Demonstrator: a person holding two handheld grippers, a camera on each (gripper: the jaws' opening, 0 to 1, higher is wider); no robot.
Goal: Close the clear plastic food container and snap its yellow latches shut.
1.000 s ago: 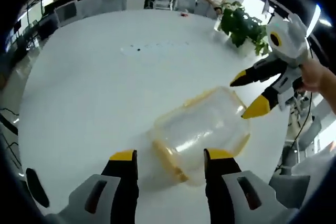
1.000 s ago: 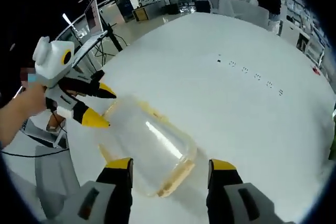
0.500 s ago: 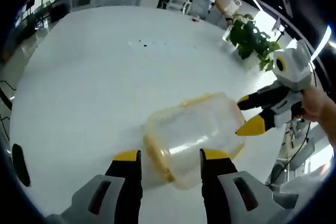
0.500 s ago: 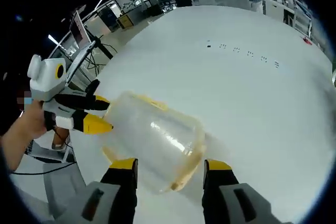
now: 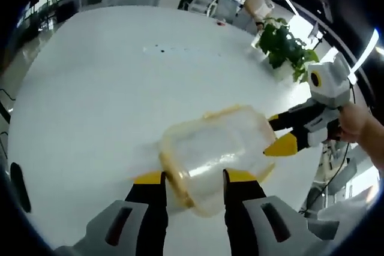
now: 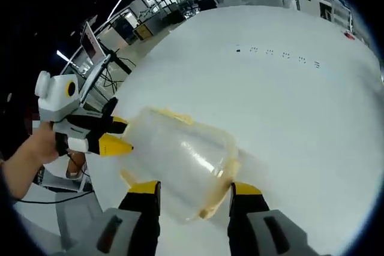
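Clear plastic food container with yellow latches [image 5: 213,151] sits between 2 parted, unclamped grippers, left gripper [image 5: 192,178], right gripper [image 6: 192,189]; likely light, slick, flexible: press at rim latches.

Food container [image 5: 213,151] on worktop [image 5: 108,88], near its edge, between left gripper [image 5: 192,179] and right gripper [image 6: 191,189]; potted plant [image 5: 283,46] at the far edge.
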